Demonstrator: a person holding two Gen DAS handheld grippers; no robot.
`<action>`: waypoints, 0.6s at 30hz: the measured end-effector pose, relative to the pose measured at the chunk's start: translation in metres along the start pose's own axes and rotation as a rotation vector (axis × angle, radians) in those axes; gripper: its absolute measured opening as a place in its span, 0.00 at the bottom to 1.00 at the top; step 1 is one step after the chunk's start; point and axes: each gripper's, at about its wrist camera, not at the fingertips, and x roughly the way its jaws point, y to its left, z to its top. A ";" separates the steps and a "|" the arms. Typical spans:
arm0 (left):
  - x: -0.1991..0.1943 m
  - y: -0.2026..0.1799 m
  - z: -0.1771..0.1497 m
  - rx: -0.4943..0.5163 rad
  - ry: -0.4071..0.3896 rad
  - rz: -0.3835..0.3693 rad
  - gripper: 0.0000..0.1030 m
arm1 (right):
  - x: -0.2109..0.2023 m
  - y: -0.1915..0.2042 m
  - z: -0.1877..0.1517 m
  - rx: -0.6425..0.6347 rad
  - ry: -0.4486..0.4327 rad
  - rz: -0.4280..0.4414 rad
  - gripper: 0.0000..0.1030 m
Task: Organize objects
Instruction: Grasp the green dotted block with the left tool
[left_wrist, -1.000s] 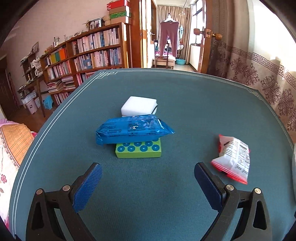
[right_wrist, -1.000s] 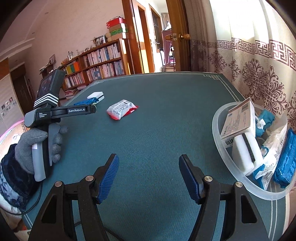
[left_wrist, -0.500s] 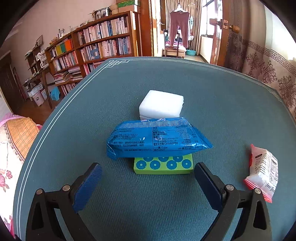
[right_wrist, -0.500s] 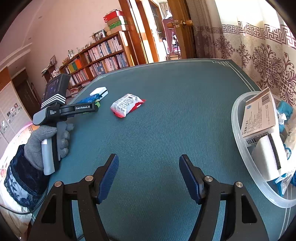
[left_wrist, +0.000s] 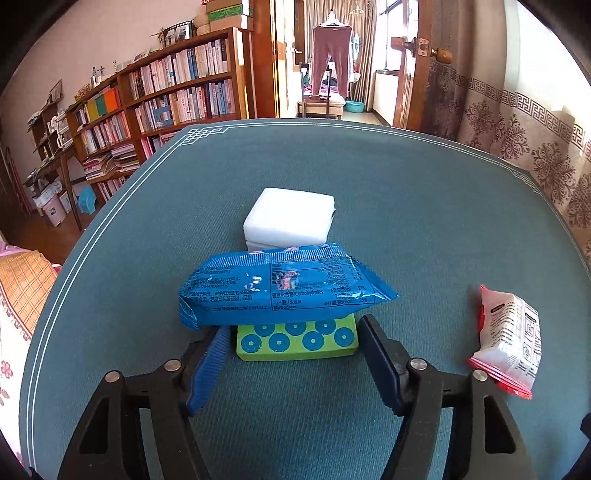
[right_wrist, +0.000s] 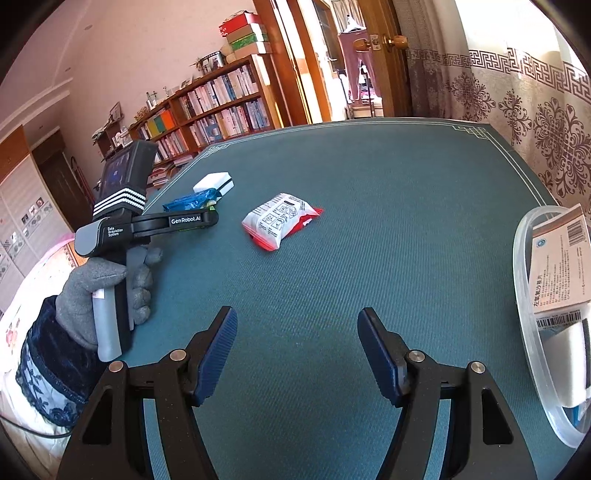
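Observation:
A green block with blue studs (left_wrist: 295, 341) lies on the teal table (left_wrist: 424, 221). A blue snack packet (left_wrist: 280, 288) rests on top of it, and a white sponge (left_wrist: 291, 218) sits just behind. My left gripper (left_wrist: 295, 328) straddles the block; its jaws are closing, with the pads against the block's two short ends under the packet. In the right wrist view my right gripper (right_wrist: 295, 317) hangs open over bare table with nothing between its fingers. A red and white packet (right_wrist: 280, 221) lies ahead of it.
The red and white packet (left_wrist: 509, 332) lies right of the left gripper. A clear plastic bin (right_wrist: 524, 295) at the right edge holds a cardboard box (right_wrist: 561, 266) and other items. A gloved hand (right_wrist: 103, 288) holds the left gripper. Bookshelves and a curtain surround the table.
The left gripper moved forward to the green block and its jaws narrowed around it. The right gripper shifted left, so the bin slid toward the right edge of its view.

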 end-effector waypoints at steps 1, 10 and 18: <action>-0.001 -0.002 -0.001 0.011 -0.004 -0.003 0.62 | 0.003 0.000 0.002 0.002 0.004 0.000 0.67; -0.009 0.006 -0.005 -0.014 0.018 -0.056 0.61 | 0.032 0.003 0.028 0.059 0.014 0.020 0.67; -0.023 0.004 -0.014 -0.023 0.064 -0.134 0.61 | 0.073 0.010 0.055 0.115 0.054 0.067 0.67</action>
